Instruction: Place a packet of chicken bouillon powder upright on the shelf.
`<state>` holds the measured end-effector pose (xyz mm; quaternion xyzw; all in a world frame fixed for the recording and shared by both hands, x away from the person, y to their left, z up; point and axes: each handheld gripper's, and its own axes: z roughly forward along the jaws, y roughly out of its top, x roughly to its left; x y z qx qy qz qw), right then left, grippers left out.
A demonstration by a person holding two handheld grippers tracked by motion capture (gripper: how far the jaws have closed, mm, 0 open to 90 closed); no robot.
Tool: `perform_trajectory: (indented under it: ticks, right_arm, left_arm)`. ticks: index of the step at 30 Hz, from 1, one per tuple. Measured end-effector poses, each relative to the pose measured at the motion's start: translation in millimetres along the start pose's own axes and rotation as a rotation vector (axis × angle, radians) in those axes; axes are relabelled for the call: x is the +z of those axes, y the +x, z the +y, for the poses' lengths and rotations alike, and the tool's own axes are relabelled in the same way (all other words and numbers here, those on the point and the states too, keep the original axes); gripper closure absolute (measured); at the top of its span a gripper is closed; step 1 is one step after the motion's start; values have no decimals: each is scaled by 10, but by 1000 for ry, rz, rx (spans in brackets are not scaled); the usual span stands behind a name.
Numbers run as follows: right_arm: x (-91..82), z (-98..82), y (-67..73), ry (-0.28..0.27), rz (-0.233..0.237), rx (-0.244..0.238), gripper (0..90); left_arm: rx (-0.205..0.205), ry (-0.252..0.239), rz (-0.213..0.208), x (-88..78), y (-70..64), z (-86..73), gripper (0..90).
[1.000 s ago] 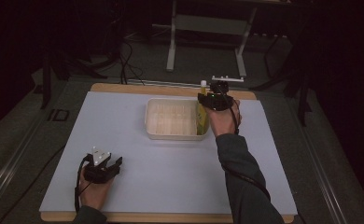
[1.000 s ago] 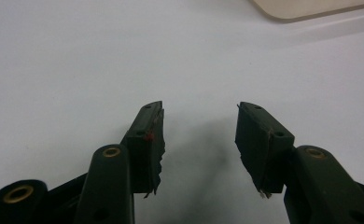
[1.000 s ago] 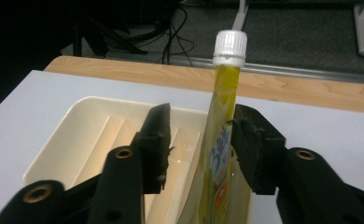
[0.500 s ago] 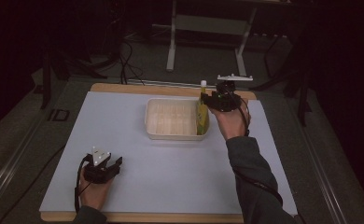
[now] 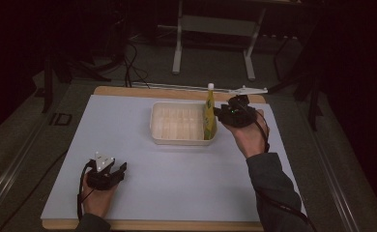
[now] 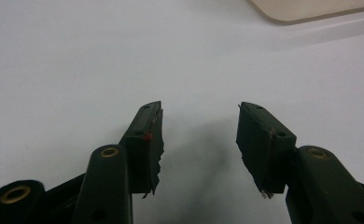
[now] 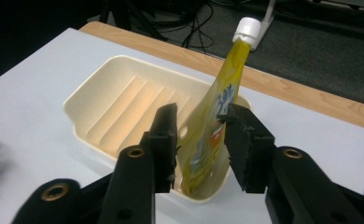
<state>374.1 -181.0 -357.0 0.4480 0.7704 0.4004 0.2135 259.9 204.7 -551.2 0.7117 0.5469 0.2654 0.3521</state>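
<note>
Both jaws of the right gripper (image 7: 198, 121), just closing, flanked the yellow pouch (image 7: 213, 126) without pressing; it leaned in the tray (image 7: 105, 93), frame centre.

high view looks down; right gripper view shares tray (image 7: 92, 122).
</note>
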Motion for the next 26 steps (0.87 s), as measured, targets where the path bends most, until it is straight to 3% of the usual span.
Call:
perform_trajectory:
  ticks: [6, 10, 15, 19, 26]
  right_arm:
    - [-62, -132, 19, 16, -22, -33, 766]
    - [-61, -291, -7, 14, -39, -9, 830]
    - [50, -584, -81, 41, -57, 16, 842]
    - [179, -831, -178, 73, -89, 25, 842]
    - [338, -1176, -394, 132, -106, 99, 855]
  left_arm:
    - [2, 1, 1, 0, -3, 0, 505]
    - [1, 0, 1, -1, -2, 0, 505]
    - [-7, -4, 1, -6, 7, -4, 505]
    - [-14, -7, 1, -2, 9, -6, 504]
    - [-15, -1, 3, 2, 10, -4, 504]
